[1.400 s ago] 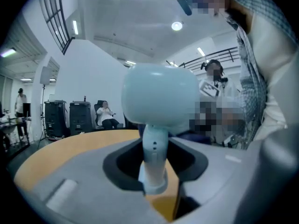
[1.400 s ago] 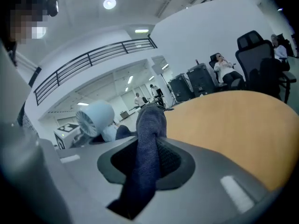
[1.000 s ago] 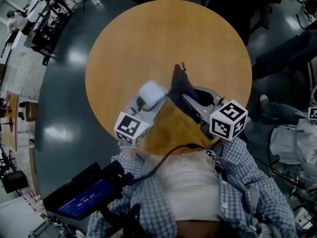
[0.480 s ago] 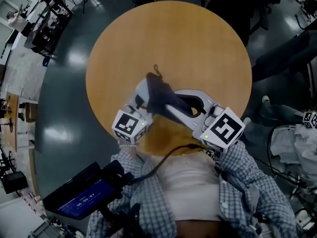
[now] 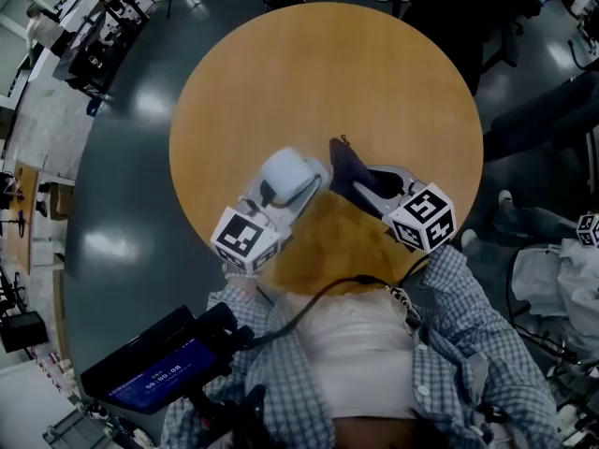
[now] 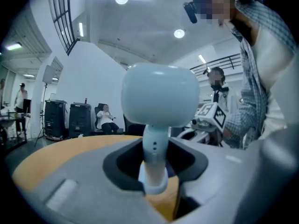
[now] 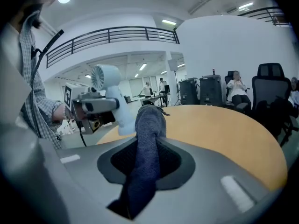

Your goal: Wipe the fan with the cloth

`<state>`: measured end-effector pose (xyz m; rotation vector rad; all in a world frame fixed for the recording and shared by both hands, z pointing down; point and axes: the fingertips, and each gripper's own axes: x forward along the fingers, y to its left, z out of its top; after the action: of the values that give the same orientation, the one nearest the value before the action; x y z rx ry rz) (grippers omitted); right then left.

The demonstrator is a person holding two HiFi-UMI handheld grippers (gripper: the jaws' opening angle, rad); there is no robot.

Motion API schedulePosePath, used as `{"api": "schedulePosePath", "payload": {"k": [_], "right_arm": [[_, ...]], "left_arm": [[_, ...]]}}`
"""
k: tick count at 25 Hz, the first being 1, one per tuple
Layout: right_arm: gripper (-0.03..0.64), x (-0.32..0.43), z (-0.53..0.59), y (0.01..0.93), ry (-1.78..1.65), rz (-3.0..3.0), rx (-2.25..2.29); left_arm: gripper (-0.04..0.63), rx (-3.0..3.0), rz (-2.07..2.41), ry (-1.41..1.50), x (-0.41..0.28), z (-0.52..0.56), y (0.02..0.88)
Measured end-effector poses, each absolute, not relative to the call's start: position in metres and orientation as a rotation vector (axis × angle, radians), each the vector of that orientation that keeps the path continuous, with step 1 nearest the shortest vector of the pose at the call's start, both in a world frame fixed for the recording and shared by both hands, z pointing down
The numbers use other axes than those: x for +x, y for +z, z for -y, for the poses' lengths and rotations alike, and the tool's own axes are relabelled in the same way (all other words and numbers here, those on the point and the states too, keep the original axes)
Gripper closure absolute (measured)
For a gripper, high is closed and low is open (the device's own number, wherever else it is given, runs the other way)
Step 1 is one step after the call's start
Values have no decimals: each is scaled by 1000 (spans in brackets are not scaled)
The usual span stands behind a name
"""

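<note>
Both grippers have something clamped. The left gripper (image 6: 155, 183) has its jaws closed on the slim stem of the fan (image 6: 161, 99) — a pale blue handheld one, with its rounded head upright above the jaws. The right gripper (image 7: 145, 169) pinches the dark blue cloth (image 7: 148, 134) between narrowly set jaws, and the cloth stands up past the fingertips in a bunched fold. The head view shows the cloth's end just beside the fan's head, on its right. Both hang over the near side of the round wooden table (image 5: 374, 73) — close to the person's checked shirt (image 5: 459, 354).
</note>
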<state>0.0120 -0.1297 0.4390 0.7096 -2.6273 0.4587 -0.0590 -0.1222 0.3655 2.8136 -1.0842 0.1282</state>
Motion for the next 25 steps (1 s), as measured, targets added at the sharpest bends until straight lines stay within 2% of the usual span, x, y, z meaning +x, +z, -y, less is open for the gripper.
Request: {"api": "schedulePosePath", "payload": {"k": [7, 12, 18, 25], "right_arm": [[523, 0, 167, 262, 143, 2976, 490], [523, -47, 159, 186, 215, 3148, 148], [523, -88, 161, 244, 493, 2998, 28], [523, -49, 184, 365, 875, 2759, 239]], "left_arm": [[449, 2873, 970, 228, -43, 120, 366], [449, 2935, 932, 246, -32, 120, 372], [449, 2982, 901, 272, -22, 113, 372], [449, 2989, 897, 229, -12, 100, 366]]}}
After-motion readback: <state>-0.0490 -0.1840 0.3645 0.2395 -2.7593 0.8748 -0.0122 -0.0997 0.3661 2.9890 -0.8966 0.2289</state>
